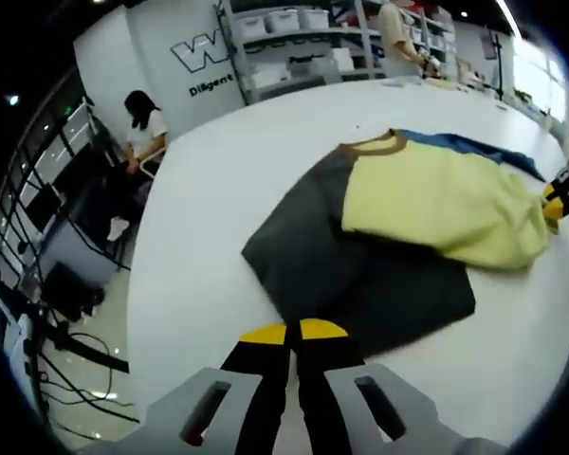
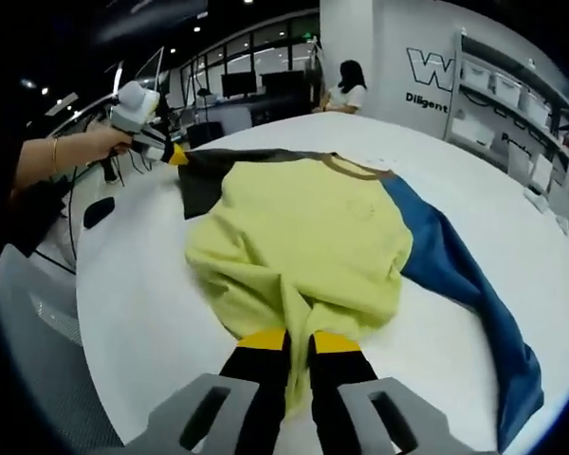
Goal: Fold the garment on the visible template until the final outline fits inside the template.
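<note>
I have both tongs on the garment (image 2: 303,242), which lies spread on the white bench (image 2: 133,313) with its yellow body uppermost, a dark grey part beneath and to one side, and a blue sleeve trailing off the other way. My right tongs (image 2: 299,339) are closed on a bunched fold of the yellow cloth at the hem end, the fabric drawn up between the two yellow-tipped jaws. My left tongs (image 1: 294,332) are pressed together at the edge of the dark grey part (image 1: 360,275), and from the right gripper view they sit at that dark corner with my hand (image 2: 71,147) behind them; I judge they have it pinched, though the cloth between the jaws is hard to make out. The garment's long axis runs from the brown collar (image 2: 356,169), far from my right tongs, back to the hem in their grip, so the hem is the right hand's end and the grey side is the left's. I cannot make out any template outline on the bench. The next fold, I think, should carry the hem toward the collar along that axis, while the blue sleeve (image 2: 474,294) remains to be brought in.
</note>
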Tool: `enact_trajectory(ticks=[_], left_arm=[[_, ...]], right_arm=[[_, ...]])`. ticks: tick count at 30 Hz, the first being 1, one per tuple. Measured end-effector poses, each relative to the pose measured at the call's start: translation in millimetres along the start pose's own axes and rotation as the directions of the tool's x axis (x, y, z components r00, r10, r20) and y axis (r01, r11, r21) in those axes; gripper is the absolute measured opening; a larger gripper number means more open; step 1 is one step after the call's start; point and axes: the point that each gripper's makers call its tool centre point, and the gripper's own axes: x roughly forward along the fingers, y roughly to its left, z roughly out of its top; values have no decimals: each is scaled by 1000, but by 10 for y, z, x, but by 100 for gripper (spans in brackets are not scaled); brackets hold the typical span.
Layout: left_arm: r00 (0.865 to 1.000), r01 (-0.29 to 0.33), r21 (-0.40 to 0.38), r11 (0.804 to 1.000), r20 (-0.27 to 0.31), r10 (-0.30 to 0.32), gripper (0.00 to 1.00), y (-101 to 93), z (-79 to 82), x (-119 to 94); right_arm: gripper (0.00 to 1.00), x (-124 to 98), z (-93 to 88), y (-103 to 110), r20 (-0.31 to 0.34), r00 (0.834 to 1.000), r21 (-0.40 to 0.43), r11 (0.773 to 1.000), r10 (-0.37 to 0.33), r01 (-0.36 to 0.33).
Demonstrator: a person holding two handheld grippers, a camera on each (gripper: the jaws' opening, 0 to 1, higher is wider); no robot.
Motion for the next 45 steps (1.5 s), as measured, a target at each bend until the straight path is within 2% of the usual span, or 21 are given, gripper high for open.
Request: enact_trajectory(ticks=[4,8,11,18,23,29,32,35,42,45], left_arm=[[1000,-11,-25,1000,-2,11,1,56,-11,10],[999,-39,-77,996,20,41,1,162,17,1],[998,-51,-83,995,19,53,1,219,13,13],[997,-72,-62,995,1,73,1,355,-38,72],[994,-107,-1,994,-21,107,1,493,-83,103],[990,-141,-34,989,-16,140,2,581,-34,105],[985,-172,-23,985,-16,172,8,623,-13,100],[985,-173,-31,984,-13,173,15,602,-1,72],[992,-115,-21,993,42,116,36,412,70,12],[994,-88,-11,996,61,88,43,312,88,-23]], right_arm=[[0,-88,62,83,-9,999,-6,999,45,-45],[0,-147,120,153,-17,997,-43,996,77,-78],[0,-155,125,170,-29,996,-70,994,83,-85],[0,-176,139,179,-32,994,-59,993,100,-101],[0,-257,200,133,-19,993,-47,992,120,-121],[0,-336,286,161,-13,985,-61,983,173,-173],[0,-352,314,168,-14,982,-72,979,191,-191],[0,-361,339,193,-23,977,-102,972,212,-213],[0,-379,462,213,-16,967,-112,961,252,-253],[0,-380,569,188,0,965,-114,959,262,-260]])
